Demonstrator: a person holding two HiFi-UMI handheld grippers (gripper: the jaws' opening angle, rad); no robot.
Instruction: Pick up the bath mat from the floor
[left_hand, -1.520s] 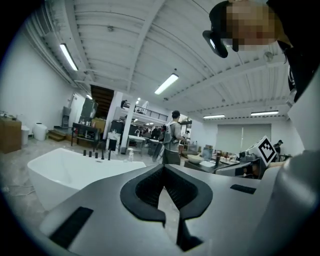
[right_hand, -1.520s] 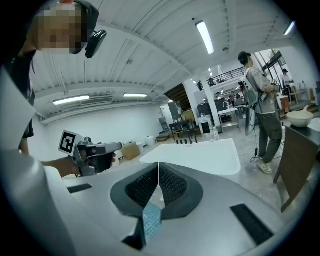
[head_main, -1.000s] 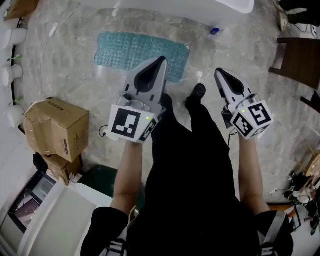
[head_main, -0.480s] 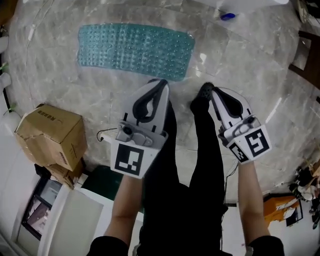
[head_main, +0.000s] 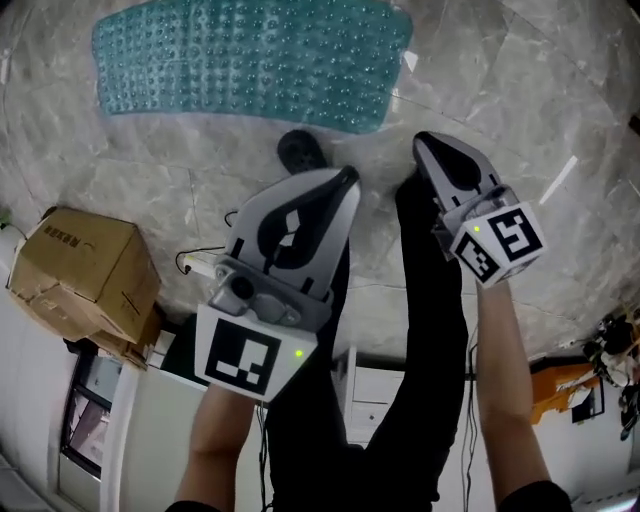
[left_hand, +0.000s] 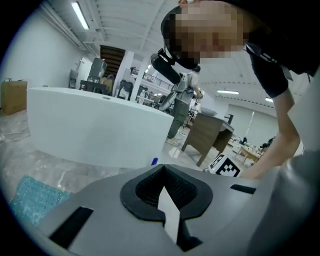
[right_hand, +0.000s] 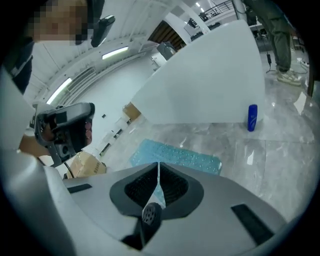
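The teal studded bath mat (head_main: 250, 60) lies flat on the marble floor at the top of the head view. It also shows in the left gripper view (left_hand: 30, 200) and the right gripper view (right_hand: 175, 155). My left gripper (head_main: 345, 178) hangs short of the mat's near edge, its jaws together and empty (left_hand: 162, 167). My right gripper (head_main: 425, 140) is beside it to the right, just off the mat's right corner, shut with nothing in it (right_hand: 158, 164). Neither touches the mat.
A white bathtub (right_hand: 210, 85) stands beyond the mat with a blue bottle (right_hand: 252, 118) at its foot. A cardboard box (head_main: 85, 270) sits at the left, with a white cabinet (head_main: 130, 440) near it. The person's black shoe (head_main: 300, 150) rests by the mat's near edge.
Both grippers have dropped toward the floor as the person bent down. The mat now looks larger and closer, and the gripper tips are nearer its near edge.
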